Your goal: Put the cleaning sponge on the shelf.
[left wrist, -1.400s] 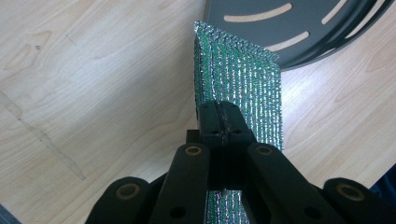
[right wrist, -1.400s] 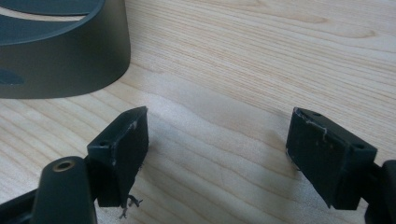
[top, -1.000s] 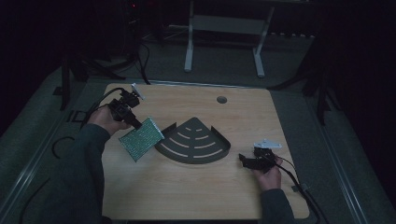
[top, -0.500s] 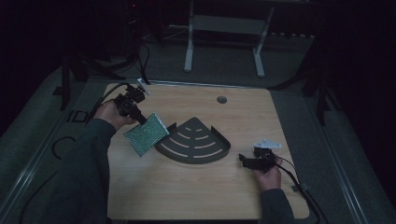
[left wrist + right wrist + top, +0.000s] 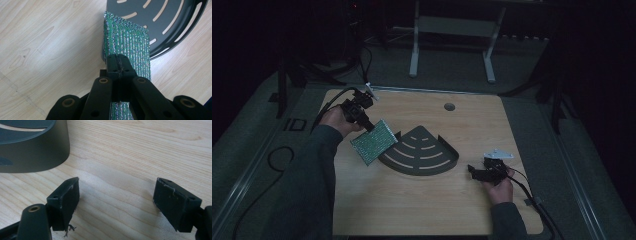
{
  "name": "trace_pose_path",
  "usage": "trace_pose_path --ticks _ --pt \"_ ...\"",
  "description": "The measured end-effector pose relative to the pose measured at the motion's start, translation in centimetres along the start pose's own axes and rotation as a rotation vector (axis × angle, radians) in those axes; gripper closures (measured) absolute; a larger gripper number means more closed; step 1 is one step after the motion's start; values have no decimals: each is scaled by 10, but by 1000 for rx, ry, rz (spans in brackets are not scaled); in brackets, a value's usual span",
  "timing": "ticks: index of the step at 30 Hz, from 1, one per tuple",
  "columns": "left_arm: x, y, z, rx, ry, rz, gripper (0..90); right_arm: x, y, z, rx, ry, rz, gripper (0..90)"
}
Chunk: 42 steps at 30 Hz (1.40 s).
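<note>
A green glittery scouring pad [image 5: 373, 142] hangs in the air over the table's left half, its far edge near the left corner of the dark fan-shaped slotted tray [image 5: 422, 151]. My left gripper [image 5: 368, 127] is shut on the pad's near edge. In the left gripper view the pad [image 5: 130, 47] runs forward from the closed jaws, its tip over the tray's rim [image 5: 175, 42]. My right gripper [image 5: 473, 171] rests low on the table right of the tray, open with nothing between its fingers [image 5: 65, 200]. The tray's curved wall [image 5: 37, 152] shows at upper left in the right gripper view.
The wooden table [image 5: 412, 200] has a round cable hole [image 5: 449, 106] near its far edge. Cables trail from both grippers. A white desk frame [image 5: 452, 30] stands on the dark floor behind the table.
My left gripper has carried the pad up and to the right, toward the tray's left corner. The right gripper has stayed in place, open.
</note>
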<state>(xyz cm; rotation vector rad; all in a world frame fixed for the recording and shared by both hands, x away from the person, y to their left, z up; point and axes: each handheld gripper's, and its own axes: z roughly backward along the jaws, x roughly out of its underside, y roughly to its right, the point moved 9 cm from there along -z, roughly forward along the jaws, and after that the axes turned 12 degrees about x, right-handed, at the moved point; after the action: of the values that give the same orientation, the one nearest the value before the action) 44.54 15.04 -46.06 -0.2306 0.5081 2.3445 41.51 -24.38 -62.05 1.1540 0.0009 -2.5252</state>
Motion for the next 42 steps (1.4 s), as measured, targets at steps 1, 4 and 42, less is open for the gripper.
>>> trace_pose_path --ticks 1,4,42 --pt "-1 0 0 -1 1 -1 900 0 0 0 0 0 0 206" --pt "-3 2 -2 0 -1 -9 900 0 0 0 0 0 0 206" --pt "-39 10 -24 -20 -16 -33 900 0 0 0 0 0 0 206"
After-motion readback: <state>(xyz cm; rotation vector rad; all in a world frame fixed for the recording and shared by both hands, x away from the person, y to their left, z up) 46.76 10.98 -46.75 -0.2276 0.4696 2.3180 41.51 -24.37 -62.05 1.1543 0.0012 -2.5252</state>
